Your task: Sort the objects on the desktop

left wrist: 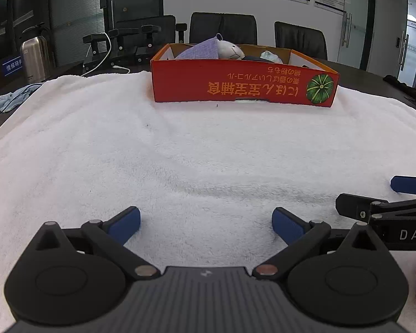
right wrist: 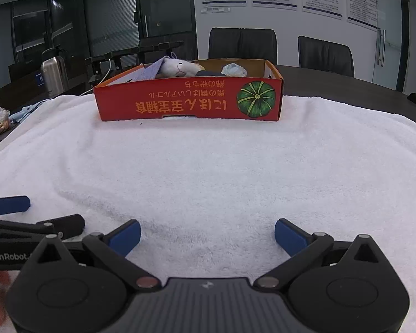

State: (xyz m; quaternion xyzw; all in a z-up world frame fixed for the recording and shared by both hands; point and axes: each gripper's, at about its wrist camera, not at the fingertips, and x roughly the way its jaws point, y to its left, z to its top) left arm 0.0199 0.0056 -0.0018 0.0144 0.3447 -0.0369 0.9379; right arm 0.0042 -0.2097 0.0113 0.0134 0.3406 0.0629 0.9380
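A red cardboard box [left wrist: 244, 86] with a pumpkin picture stands at the far side of a white towel [left wrist: 180, 152]. In it lie a purple cloth [left wrist: 199, 51], a white plush toy [left wrist: 231, 50] and a pale plastic bag [left wrist: 270, 56]. The box [right wrist: 188, 101], plush toy [right wrist: 180, 68] and bag [right wrist: 233, 70] also show in the right wrist view. My left gripper [left wrist: 206, 222] is open and empty, low over the towel's near part. My right gripper [right wrist: 207, 234] is open and empty beside it, to the right.
A steel thermos [left wrist: 34, 57] and a light blue cloth [left wrist: 11, 101] sit at the far left on the dark table. Black stands with a white cable [left wrist: 102, 55] are behind the towel. Office chairs [left wrist: 223, 29] stand beyond the box. A small wrapped bag [right wrist: 1, 119] lies far left.
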